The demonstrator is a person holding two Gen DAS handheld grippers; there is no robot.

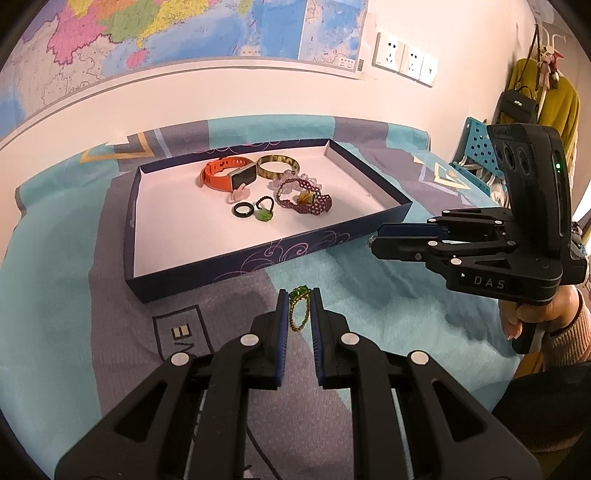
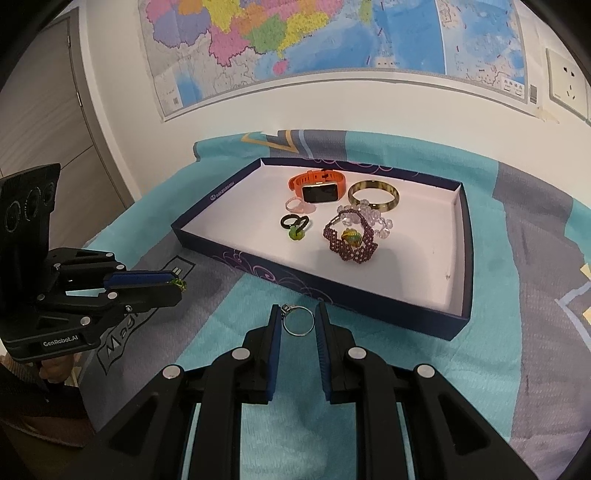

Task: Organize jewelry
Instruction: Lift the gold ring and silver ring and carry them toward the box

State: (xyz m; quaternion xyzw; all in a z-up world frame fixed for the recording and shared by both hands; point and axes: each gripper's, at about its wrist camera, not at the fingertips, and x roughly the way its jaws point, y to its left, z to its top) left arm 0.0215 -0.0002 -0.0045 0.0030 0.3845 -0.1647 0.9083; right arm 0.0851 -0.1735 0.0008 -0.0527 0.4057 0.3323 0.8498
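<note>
A shallow dark blue tray (image 1: 258, 260) (image 2: 373, 315) with a white floor lies on the bed. It holds an orange watch (image 1: 225, 173) (image 2: 317, 184), a tortoiseshell bangle (image 1: 277, 166) (image 2: 373, 195), a purple beaded bracelet (image 1: 304, 197) (image 2: 351, 238), a black ring (image 1: 243, 210) and a green-stone ring (image 1: 264, 210). My left gripper (image 1: 299, 295) (image 2: 177, 282) has its pads closed against a green and gold beaded ring (image 1: 298, 308), just above the bedspread. My right gripper (image 2: 298, 314) (image 1: 373, 242) has its pads closed against a thin silver ring (image 2: 298, 323) before the tray's near wall.
A teal and grey bedspread (image 1: 369, 295) covers the bed. A wall map (image 1: 184, 33) and sockets (image 1: 404, 59) are behind. A blue perforated basket (image 1: 476, 147) and hanging clothes with a bag (image 1: 535, 99) stand at the right.
</note>
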